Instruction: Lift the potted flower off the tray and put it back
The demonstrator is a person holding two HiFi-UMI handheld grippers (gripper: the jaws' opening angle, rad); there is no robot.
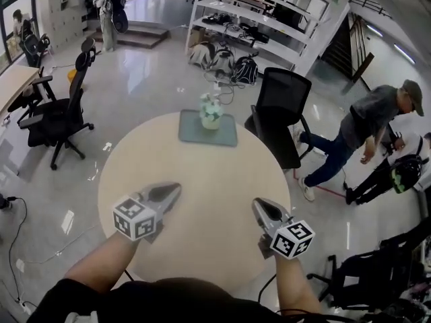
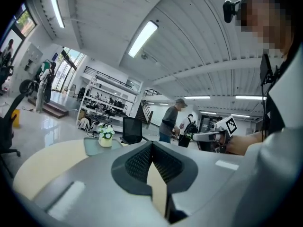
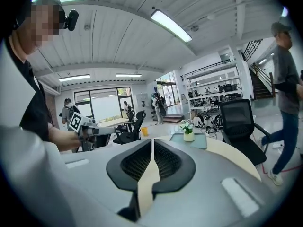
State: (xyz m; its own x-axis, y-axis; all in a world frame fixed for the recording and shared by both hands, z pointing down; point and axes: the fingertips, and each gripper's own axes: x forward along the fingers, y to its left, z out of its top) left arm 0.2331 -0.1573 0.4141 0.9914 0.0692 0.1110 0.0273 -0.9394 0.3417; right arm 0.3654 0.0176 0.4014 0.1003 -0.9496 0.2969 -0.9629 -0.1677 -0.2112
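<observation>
in the head view, your left gripper and your right gripper both hang over the near half of the round table, well apart from each other, tips pointing toward the far side. the potted flower stands upright on the grey tray at the table's far edge, well away from both grippers. a black office chair sits just beyond the table on the right, and a person in a cap strides across the floor further right.

in the left gripper view, your jaws are together at the tips with nothing between the pads; only the pale tabletop shows through the wedge below them. the potted flower sits on its tray far ahead and to the left, and your right gripper shows off to the right.

in the right gripper view, these jaws are likewise pressed together and empty. the potted flower stands on the tray ahead, slightly right of the jaw line, with the black chair beside it and your left gripper out to the left.
</observation>
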